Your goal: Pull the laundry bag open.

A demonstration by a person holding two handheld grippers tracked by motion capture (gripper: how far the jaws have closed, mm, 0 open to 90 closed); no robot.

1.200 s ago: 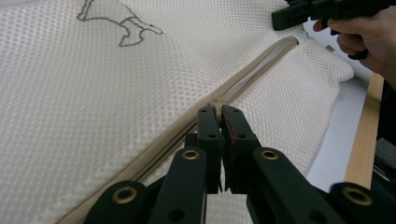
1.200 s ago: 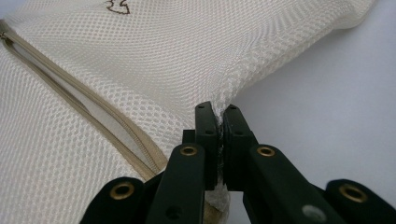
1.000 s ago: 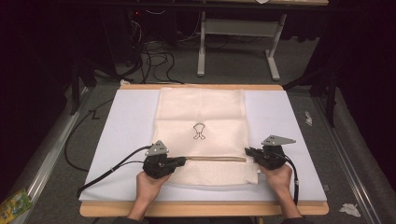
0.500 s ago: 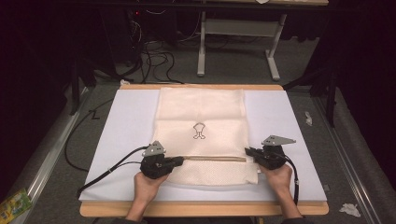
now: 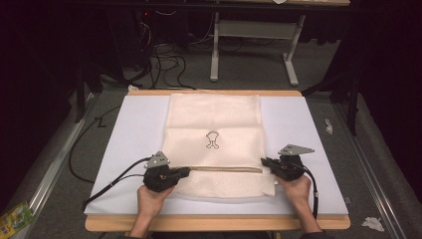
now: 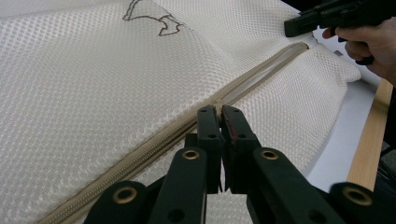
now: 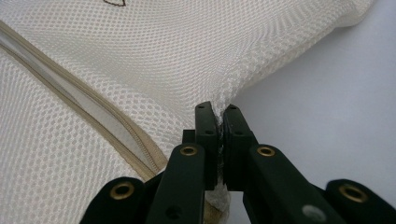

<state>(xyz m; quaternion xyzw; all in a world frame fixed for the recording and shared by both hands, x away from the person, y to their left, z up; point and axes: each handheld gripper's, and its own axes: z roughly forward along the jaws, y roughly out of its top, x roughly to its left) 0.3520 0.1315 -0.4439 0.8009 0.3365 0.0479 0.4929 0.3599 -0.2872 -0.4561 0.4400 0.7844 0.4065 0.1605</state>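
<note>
Both grippers are clamped shut on a cream mesh laundry bag (image 5: 214, 144) that lies flat on the white mat (image 5: 129, 134). The left gripper (image 6: 219, 114) pinches at the zipper (image 6: 154, 144), seemingly on its pull, with the tan track running away past its fingertips toward the far gripper. The right gripper (image 7: 218, 112) nips the bag's side edge, mesh bunching up just ahead of its fingers, and the zipper's end lies beside its left finger. To work the zipper cleanly, I judge the right grip should hold the edge taut and still while the left draws straight along the track, low to the mat, so the mesh neither puckers nor jams in the teeth.
</note>
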